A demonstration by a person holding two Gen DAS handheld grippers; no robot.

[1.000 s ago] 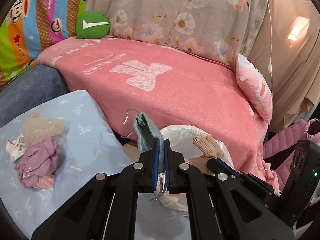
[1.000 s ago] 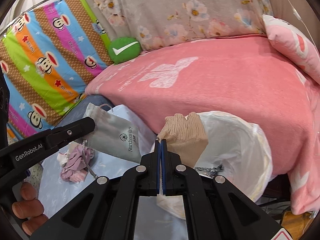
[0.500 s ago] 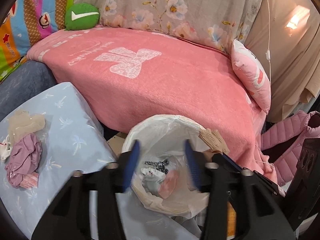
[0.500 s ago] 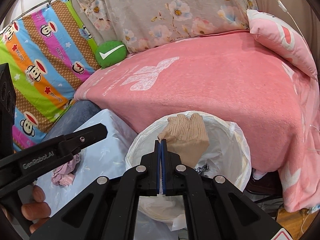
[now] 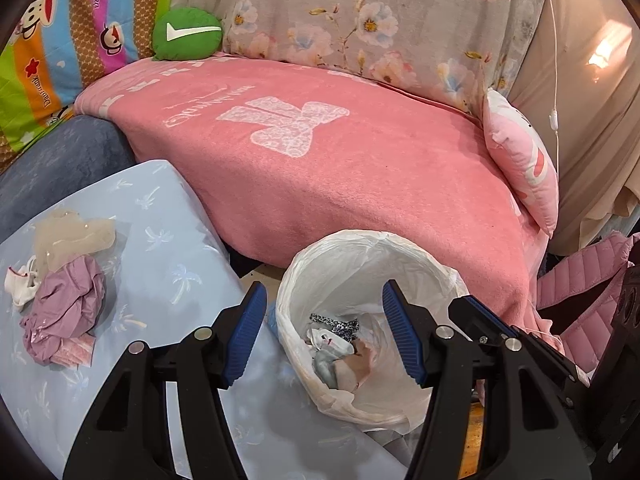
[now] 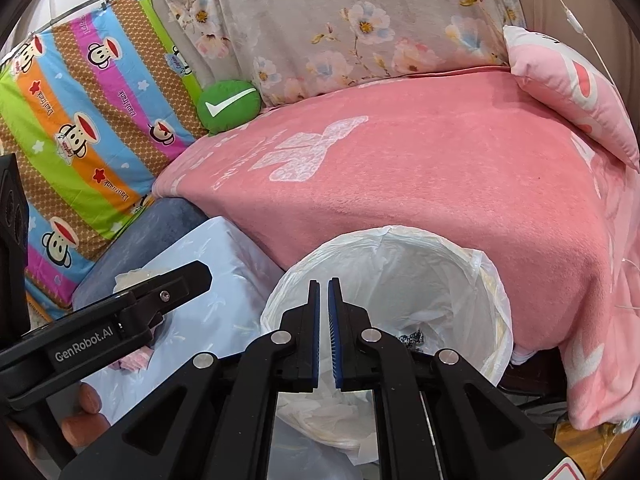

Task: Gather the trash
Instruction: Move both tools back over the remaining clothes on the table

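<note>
White bin liner (image 5: pixel 362 252) half-hides jumbled trash (image 5: pixel 340 344); left hand-held gripper (image 5: pixel 322 334) wide, right hand-held gripper (image 6: pixel 324 334) slightly parted, both empty.

One trash bin (image 5: pixel 360 248), two cushions (image 5: pixel 188 34) (image 5: pixel 520 168), three crumpled scraps (image 5: pixel 68 312) on table (image 5: pixel 172 248).

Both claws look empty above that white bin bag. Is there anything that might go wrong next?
Possibly. The bin liner hangs loosely around its rim, so either gripper, left or right, might snag it when pulling away. The remaining crumpled purple wrapper lies tangled with other scraps on the blue tablecloth; one grab may drop some.
</note>
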